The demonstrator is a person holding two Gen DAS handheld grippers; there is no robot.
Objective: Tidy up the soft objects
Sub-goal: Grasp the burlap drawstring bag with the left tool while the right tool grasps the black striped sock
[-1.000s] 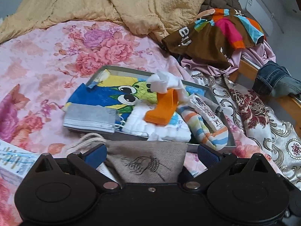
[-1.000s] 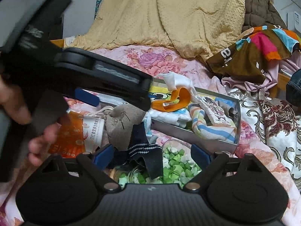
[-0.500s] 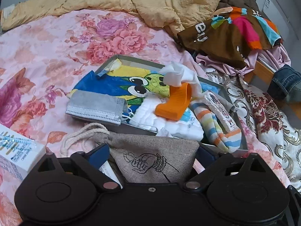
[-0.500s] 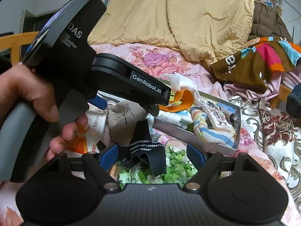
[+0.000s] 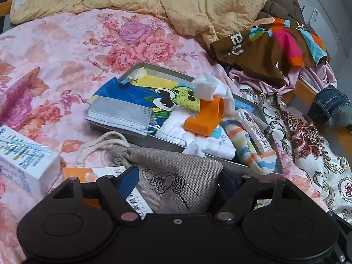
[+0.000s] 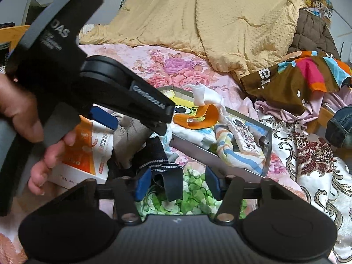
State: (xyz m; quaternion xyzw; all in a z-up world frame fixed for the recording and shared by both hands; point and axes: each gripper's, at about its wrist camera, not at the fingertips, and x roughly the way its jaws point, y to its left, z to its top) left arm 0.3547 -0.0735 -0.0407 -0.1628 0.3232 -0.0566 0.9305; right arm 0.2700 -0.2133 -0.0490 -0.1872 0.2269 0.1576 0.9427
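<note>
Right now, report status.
Left gripper closing around drawstring pouch. Right gripper closing over dark strap. Grey tray already crowded; orange box beside pouch.

One tray [image 5: 167,142], one face mask [image 5: 120,114], one drawstring pouch [image 5: 176,176], two boxes [image 5: 26,162].

Both claws narrower than a second ago and closing, left claw [image 5: 176,180] drawn in around the burlap pouch [image 5: 176,182], right claw [image 6: 176,186] drawn in around the dark strap [image 6: 169,180] between its pads, pads not visibly pressing either
</note>
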